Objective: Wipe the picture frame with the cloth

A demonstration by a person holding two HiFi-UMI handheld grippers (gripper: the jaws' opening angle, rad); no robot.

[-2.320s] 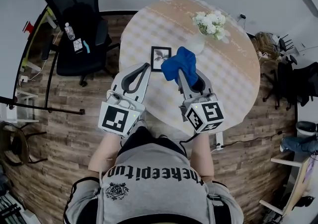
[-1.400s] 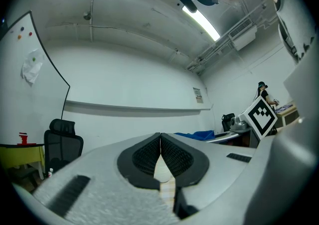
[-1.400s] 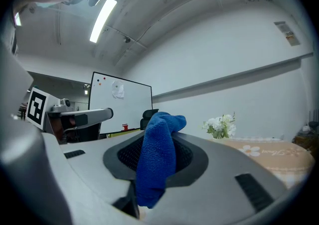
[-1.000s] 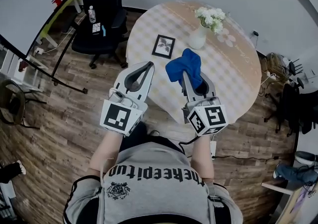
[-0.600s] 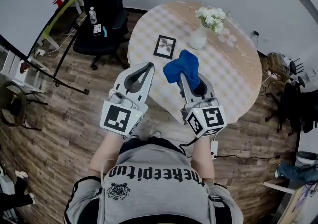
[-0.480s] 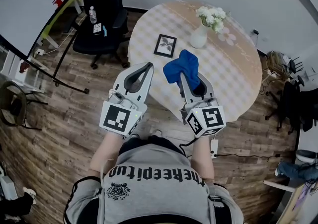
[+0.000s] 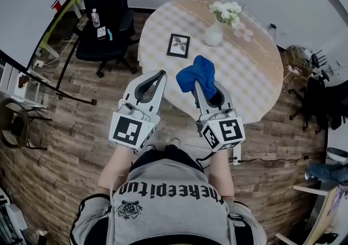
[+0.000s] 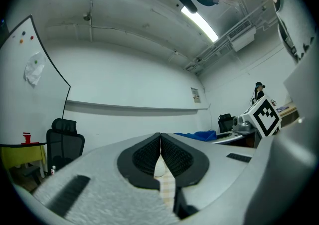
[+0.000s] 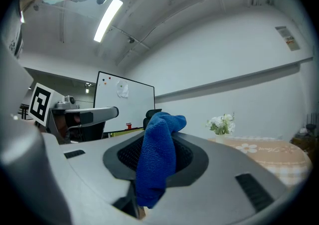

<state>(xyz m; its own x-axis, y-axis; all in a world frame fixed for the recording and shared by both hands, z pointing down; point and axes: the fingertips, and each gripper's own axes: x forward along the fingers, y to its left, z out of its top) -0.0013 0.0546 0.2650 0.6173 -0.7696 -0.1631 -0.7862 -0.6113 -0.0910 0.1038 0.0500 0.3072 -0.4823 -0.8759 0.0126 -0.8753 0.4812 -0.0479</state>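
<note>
A small black picture frame (image 7: pixel 178 45) lies flat on the round checked table (image 7: pixel 255 75), toward its left side. My right gripper (image 7: pixel 194 82) is shut on a blue cloth (image 7: pixel 197 74), held up over the table's near edge, short of the frame. In the right gripper view the blue cloth (image 9: pixel 158 156) bunches out from between the closed jaws. My left gripper (image 7: pixel 161 73) hovers at the table's near-left edge with its jaws pressed together and nothing in them; in the left gripper view the left gripper (image 8: pixel 161 139) shows the same.
A white vase of white flowers (image 7: pixel 216 27) stands on the table behind and right of the frame. A black office chair (image 7: pixel 104 13) sits left of the table. Wooden floor surrounds the table; cables and bags lie at the right.
The view has shifted: table and frame sit slightly farther from me than 2.3 s ago. Both grippers keep their pose, the right one still holding the cloth.
</note>
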